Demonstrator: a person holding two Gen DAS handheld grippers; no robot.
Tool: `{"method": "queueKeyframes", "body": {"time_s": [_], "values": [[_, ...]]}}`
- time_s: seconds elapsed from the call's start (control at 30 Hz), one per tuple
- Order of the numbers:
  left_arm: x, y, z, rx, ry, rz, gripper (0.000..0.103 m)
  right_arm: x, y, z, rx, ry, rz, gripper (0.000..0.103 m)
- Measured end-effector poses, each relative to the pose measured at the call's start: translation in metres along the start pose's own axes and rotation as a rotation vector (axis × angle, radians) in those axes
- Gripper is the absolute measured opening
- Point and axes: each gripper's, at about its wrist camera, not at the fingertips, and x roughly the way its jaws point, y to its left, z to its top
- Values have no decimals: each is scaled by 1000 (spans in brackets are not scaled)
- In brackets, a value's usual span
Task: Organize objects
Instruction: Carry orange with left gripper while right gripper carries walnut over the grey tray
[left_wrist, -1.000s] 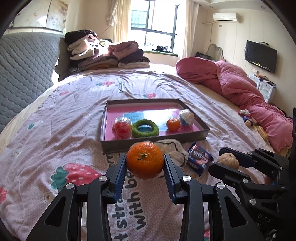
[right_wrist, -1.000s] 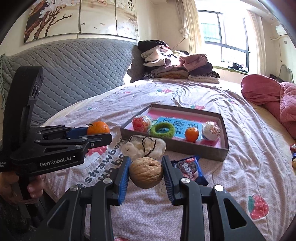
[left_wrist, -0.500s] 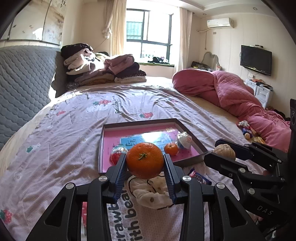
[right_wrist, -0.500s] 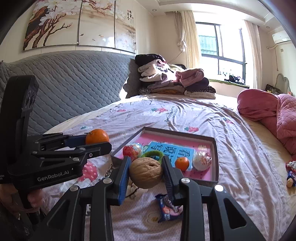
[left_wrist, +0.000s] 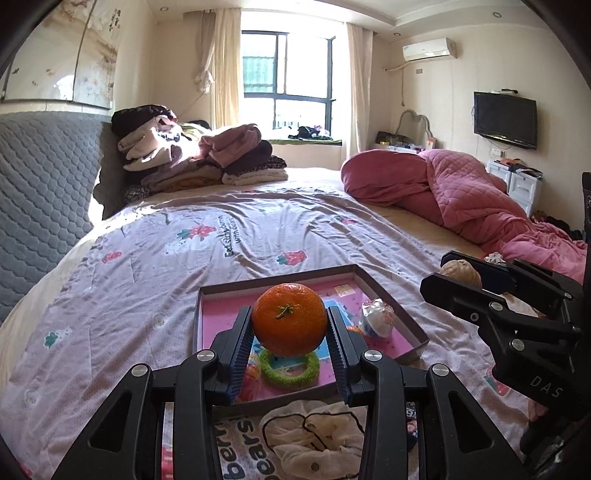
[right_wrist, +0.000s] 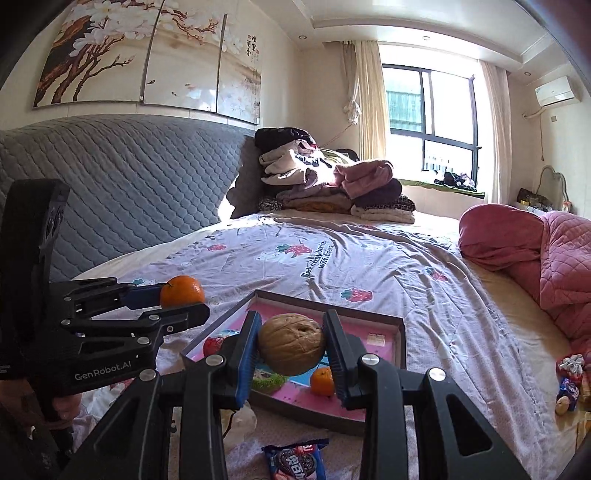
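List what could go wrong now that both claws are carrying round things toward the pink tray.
1. The round orange mandarin sits between the left claw pads at its sides only; it might roll out.
2. The bumpy brown walnut in the right claw is hard and could slip from a tilted grip.
3. The shallow pink-lined tray already holds a fuzzy green ring and a small orange; dropped items may bounce over its low rim.

I count two oranges: one large (left_wrist: 289, 318) above the tray (left_wrist: 413, 328), one small (right_wrist: 322, 381) inside it. One walnut (right_wrist: 291, 343), one green ring (left_wrist: 290, 371), one cookie packet (right_wrist: 295, 461) before the tray.
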Motion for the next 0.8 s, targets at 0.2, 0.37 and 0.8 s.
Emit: {"method": "queueKeyframes", "body": {"time_s": [0.2, 0.37, 0.8], "values": [[26, 4, 0, -3, 13, -7, 40, 16, -9, 3, -10, 1, -16, 35], [46, 10, -1, -11, 34, -9, 40, 35, -12, 0, -24, 21, -19, 35], [97, 11, -14, -19, 119, -32, 40, 81, -23, -25, -18, 156, -22, 35]]}}
